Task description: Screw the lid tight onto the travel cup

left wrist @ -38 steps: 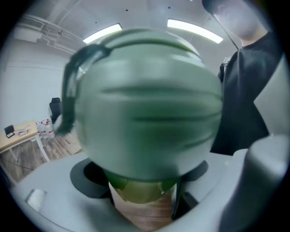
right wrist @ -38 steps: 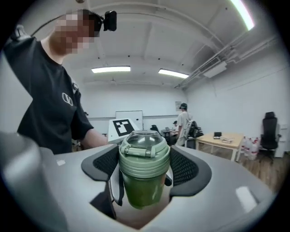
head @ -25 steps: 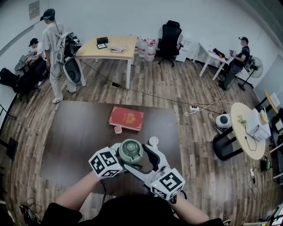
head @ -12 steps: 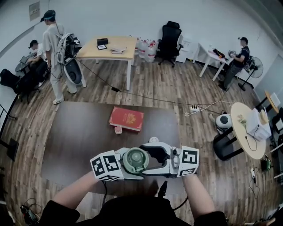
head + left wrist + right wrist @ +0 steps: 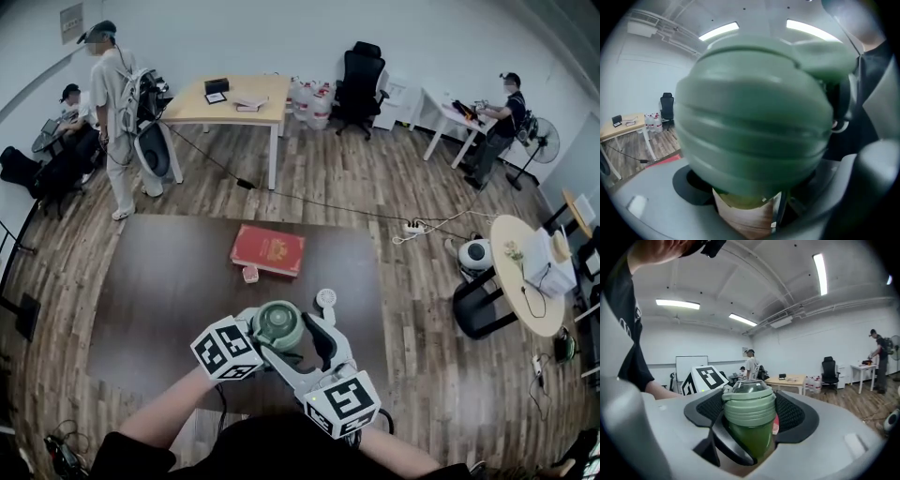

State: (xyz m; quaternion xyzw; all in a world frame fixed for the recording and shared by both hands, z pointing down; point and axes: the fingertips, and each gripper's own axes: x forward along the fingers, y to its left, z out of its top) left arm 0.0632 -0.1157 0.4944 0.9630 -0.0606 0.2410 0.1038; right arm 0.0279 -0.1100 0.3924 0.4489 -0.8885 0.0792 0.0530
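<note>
Right gripper (image 5: 289,334) back nearer the person, jaws closing on lid (image 5: 278,322); left gripper (image 5: 260,340) clamping travel cup (image 5: 751,439).

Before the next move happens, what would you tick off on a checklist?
1. Left gripper clamps the travel cup: ok.
2. Lid sits level on the cup: ok.
3. Right gripper on the lid: jaws closing, a pad on each side of it: ok.
4. Lid fully tight: cannot tell.
5. Red book lies well apart from both grippers: ok.
</note>
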